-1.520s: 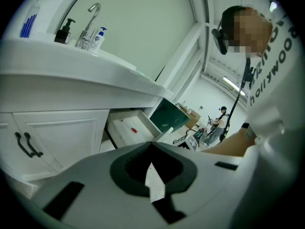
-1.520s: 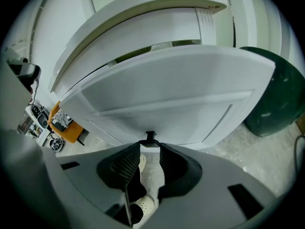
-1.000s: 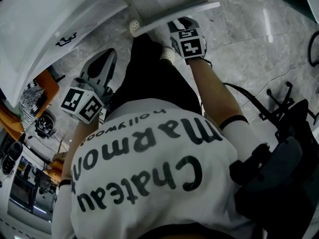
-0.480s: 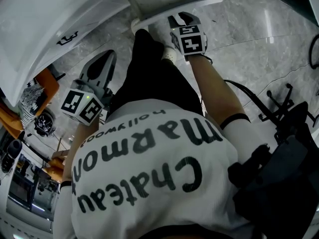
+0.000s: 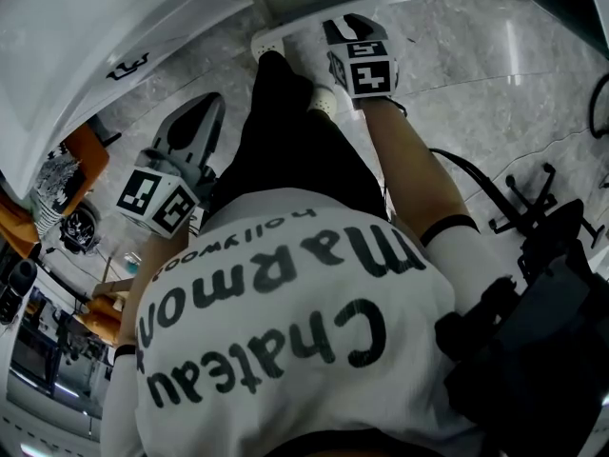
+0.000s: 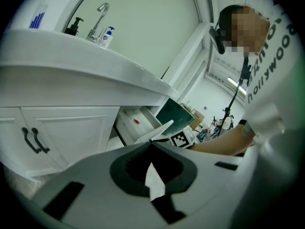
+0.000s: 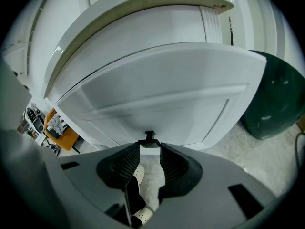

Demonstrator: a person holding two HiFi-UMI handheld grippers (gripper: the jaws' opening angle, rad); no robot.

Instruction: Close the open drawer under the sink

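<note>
The white drawer (image 7: 157, 94) under the sink stands pulled out, its panelled front filling the right gripper view. My right gripper (image 7: 149, 147) is up against that front. Its jaws are opening a little, and the drawer's small black handle (image 7: 149, 138) sits right at the fingertips without being clearly clamped. In the head view the right gripper (image 5: 344, 27) touches the drawer's front edge (image 5: 381, 0) at the top. My left gripper (image 5: 205, 103) hangs low at the left, jaws closed together and empty. From the left gripper (image 6: 151, 142) the open drawer (image 6: 143, 125) shows beside the cabinet.
A dark green bin (image 7: 271, 99) stands just right of the drawer. The sink counter (image 6: 71, 61) with a faucet (image 6: 97, 18) overhangs white cabinet doors with black handles (image 6: 33, 140). The person's legs and shoes (image 7: 138, 173) are beneath the right gripper. Black equipment (image 5: 542, 227) lies on the marble floor.
In the head view the right gripper and the drawer's front edge have shifted up toward the cabinet together. The left gripper has stayed put.
</note>
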